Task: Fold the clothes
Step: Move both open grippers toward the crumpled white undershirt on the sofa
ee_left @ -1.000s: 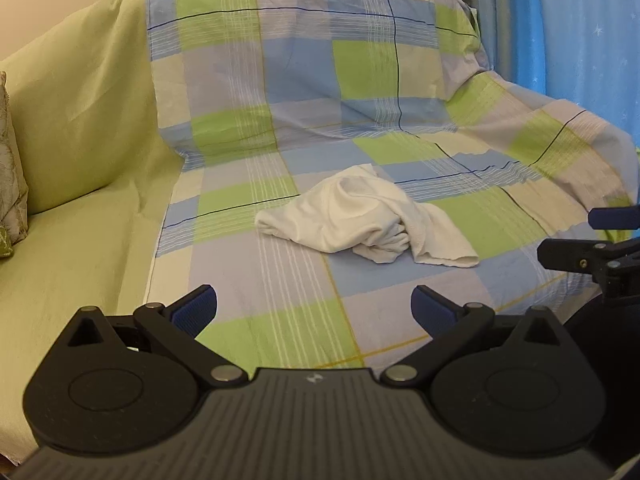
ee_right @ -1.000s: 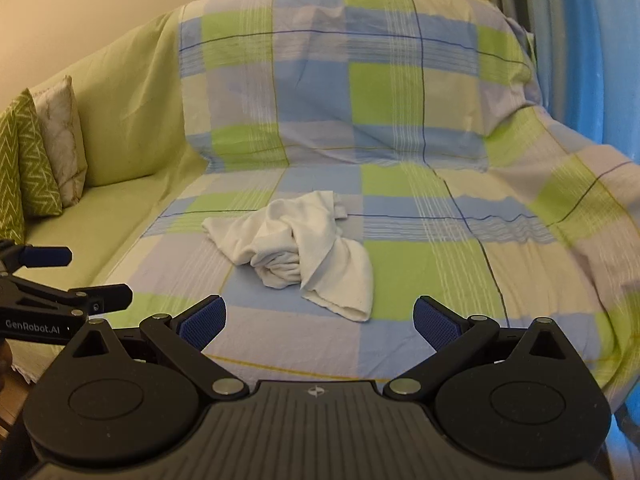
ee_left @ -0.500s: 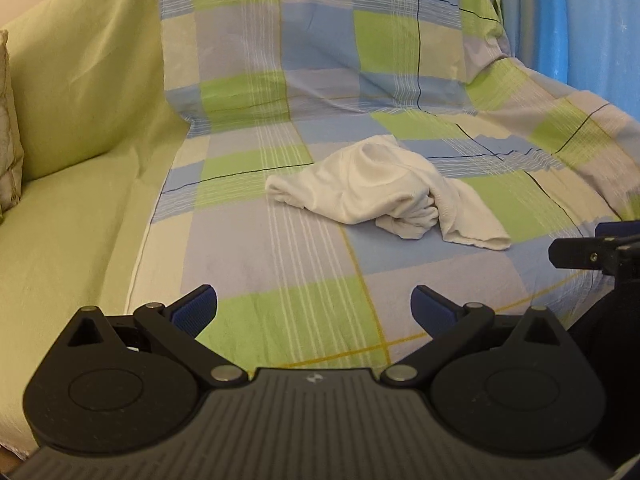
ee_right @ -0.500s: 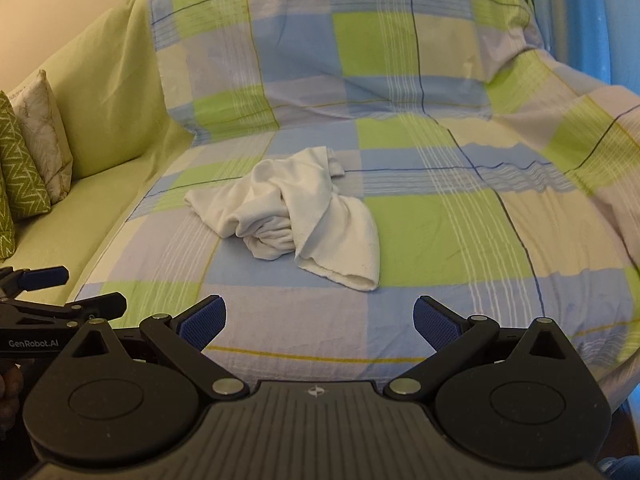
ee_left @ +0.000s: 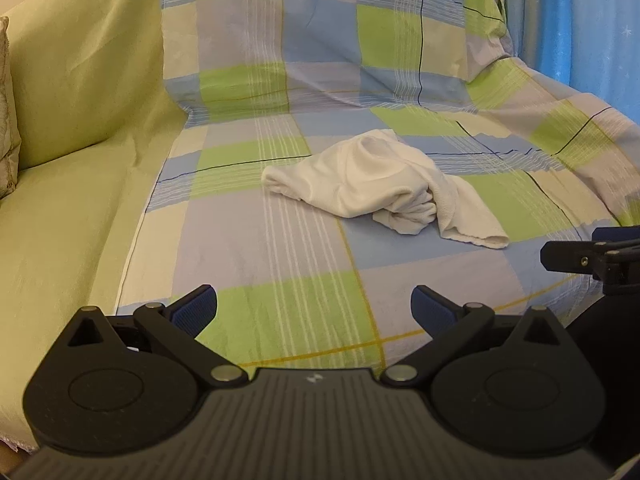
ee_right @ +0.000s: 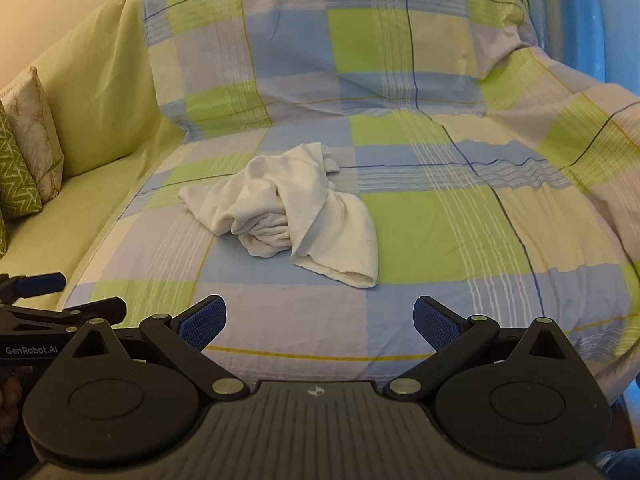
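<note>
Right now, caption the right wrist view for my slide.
Open right gripper faces a crumpled white garment on the checked sheet; left gripper at left edge.

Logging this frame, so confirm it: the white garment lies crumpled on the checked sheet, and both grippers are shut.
Not quite. The white garment does lie crumpled on the checked sheet, but the left gripper and the right gripper are open, as each wrist view shows.

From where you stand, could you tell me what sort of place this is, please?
Probably a home living room: a sofa draped with a checked sheet, patterned cushions at its end, and blue curtains behind. A crumpled white garment lies on the seat.
</note>
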